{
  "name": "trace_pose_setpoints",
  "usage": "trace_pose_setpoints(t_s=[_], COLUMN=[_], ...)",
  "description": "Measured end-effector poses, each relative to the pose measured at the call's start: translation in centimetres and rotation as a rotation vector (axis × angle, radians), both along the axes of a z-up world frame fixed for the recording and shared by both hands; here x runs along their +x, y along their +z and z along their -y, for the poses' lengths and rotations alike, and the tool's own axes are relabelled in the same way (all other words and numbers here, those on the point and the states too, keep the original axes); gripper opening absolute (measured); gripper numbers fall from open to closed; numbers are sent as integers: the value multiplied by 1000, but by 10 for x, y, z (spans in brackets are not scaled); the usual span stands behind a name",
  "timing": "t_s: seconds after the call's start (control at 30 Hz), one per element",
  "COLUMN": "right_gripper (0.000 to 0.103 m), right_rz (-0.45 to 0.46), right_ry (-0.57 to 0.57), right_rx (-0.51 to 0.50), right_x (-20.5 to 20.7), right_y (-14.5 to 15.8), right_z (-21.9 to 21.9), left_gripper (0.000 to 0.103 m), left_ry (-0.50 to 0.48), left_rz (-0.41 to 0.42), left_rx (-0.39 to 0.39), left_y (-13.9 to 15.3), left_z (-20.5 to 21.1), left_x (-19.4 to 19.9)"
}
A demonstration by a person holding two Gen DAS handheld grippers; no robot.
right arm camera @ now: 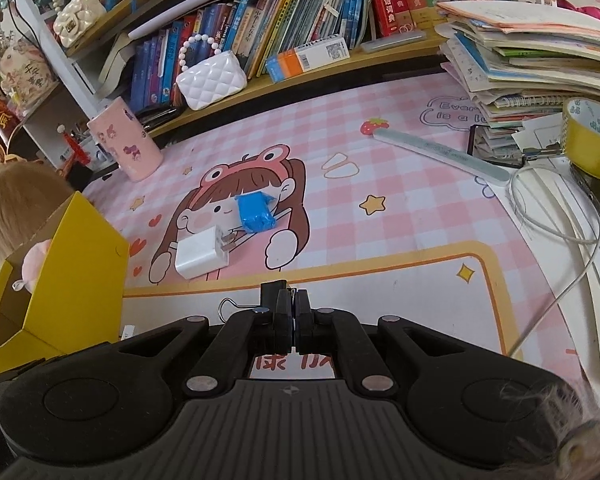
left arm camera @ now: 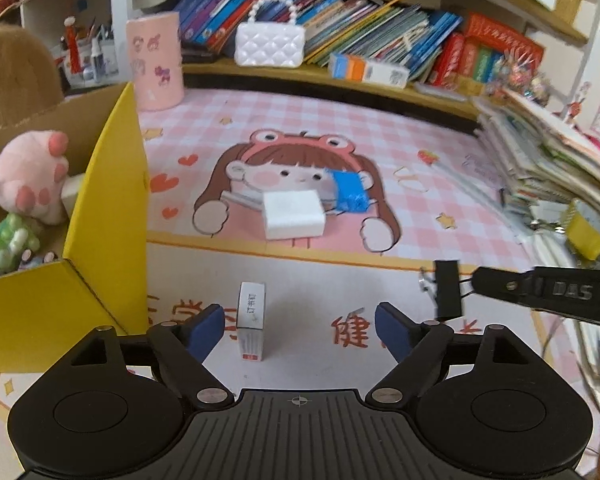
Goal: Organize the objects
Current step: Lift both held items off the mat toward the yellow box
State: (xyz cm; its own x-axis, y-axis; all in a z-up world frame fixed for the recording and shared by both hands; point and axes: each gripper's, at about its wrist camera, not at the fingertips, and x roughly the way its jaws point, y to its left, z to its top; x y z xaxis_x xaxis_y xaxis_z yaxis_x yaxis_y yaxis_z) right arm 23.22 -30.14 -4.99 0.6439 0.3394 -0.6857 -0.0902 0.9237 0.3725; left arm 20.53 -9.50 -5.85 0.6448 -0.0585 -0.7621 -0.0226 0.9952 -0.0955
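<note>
Pink desk mat (left arm camera: 420, 208): staple box (left arm camera: 252, 322) between wide left jaws (untouched); right jaws clamp binder clip (left arm camera: 448, 294).

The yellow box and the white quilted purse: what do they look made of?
The yellow box looks like corrugated cardboard, matte yellow outside and raw brown inside, with fluting showing at its cut edge. The white quilted purse looks like glossy plastic or faux leather, given its highlights, with a pearl-like bead handle.

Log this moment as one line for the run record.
left gripper: open, around small staple box, not gripping | right gripper: shut on black binder clip | yellow box: holds toys
</note>
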Motion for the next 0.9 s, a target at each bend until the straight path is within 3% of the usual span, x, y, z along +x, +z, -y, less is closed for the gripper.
trace_pose_setpoints(t_s=[0.1, 0.13, 0.17, 0.2, 0.23, 0.37, 0.9], right_gripper=[2, 2, 2, 2, 2, 2, 2], right_rz=[6, 4, 2, 1, -1, -1, 3], right_ry=[3, 4, 6, 8, 12, 26, 42], right_rx=[-4, -3, -2, -1, 0, 2, -30], right_x=[1, 2, 3, 3, 4, 3, -16], right_y=[1, 1, 0, 1, 1, 0, 8], right_z=[1, 1, 1, 1, 0, -2, -25], left_gripper=[82, 76, 66, 42, 31, 12, 13], left_ry=[27, 38, 46, 48, 49, 57, -38], left_rz=[10, 12, 10, 0, -16, -55, 50], left_rx=[7, 19, 36, 48, 48, 57, -19], left_y=[0, 0, -1, -3, -5, -17, 18], left_z=[-3, -3, -4, -4, -5, -9, -21], left_x=[1, 2, 4, 6, 9, 14, -22])
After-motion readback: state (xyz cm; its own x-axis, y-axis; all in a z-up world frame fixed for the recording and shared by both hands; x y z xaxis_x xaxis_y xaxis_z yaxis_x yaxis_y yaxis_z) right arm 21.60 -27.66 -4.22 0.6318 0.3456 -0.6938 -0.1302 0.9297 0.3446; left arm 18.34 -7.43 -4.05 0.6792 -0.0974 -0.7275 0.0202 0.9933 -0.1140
